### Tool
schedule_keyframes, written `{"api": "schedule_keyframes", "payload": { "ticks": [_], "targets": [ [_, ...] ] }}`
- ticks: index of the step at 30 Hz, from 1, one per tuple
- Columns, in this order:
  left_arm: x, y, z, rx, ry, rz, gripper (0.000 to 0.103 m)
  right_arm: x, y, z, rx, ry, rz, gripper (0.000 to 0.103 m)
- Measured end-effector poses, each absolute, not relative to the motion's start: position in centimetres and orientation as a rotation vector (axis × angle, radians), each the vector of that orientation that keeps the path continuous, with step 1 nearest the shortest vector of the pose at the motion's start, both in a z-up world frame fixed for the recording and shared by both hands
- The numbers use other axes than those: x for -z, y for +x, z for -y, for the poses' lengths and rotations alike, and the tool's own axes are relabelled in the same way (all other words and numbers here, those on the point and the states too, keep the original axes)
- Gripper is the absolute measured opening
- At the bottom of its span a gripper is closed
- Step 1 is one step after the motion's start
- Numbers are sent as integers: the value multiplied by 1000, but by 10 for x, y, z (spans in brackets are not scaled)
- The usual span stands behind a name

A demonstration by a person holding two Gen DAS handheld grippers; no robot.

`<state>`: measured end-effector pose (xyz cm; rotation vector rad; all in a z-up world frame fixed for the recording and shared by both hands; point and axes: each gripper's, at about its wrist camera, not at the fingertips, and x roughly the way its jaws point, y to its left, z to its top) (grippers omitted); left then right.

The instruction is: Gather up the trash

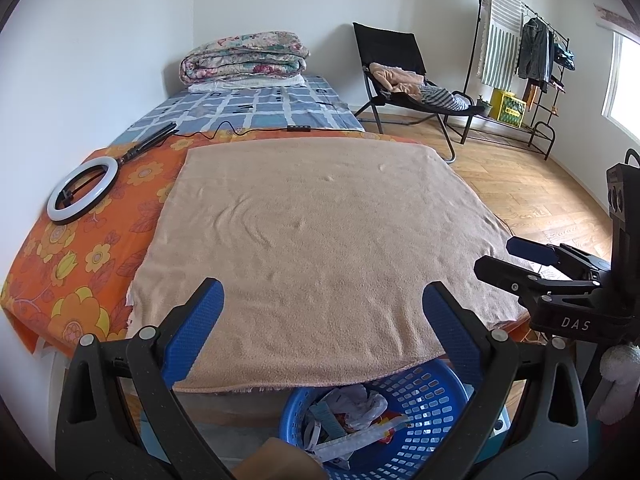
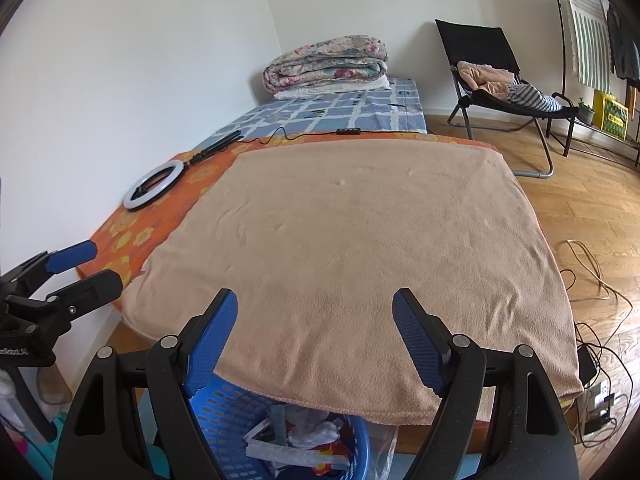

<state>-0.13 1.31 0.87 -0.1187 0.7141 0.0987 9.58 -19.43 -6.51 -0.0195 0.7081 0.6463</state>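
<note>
Soft daylight fills both views, coming from a window at the right edge of the left wrist view, where it blows out to white. The white walls read evenly bright, and shadows are faint, with a soft one beside the folded quilt on the wall. Focus is sharp throughout, without motion blur. Fisheye distortion bows the bed and wooden floor, and dark vignetting cuts the corners.
</note>
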Motion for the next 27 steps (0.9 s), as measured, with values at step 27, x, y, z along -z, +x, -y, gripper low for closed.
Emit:
{"api": "schedule_keyframes", "payload": {
  "ticks": [27],
  "targets": [
    [-8,-2,-13,-101,-117,-711,101,68,95,193,-648,-20,-714,80]
  ]
}}
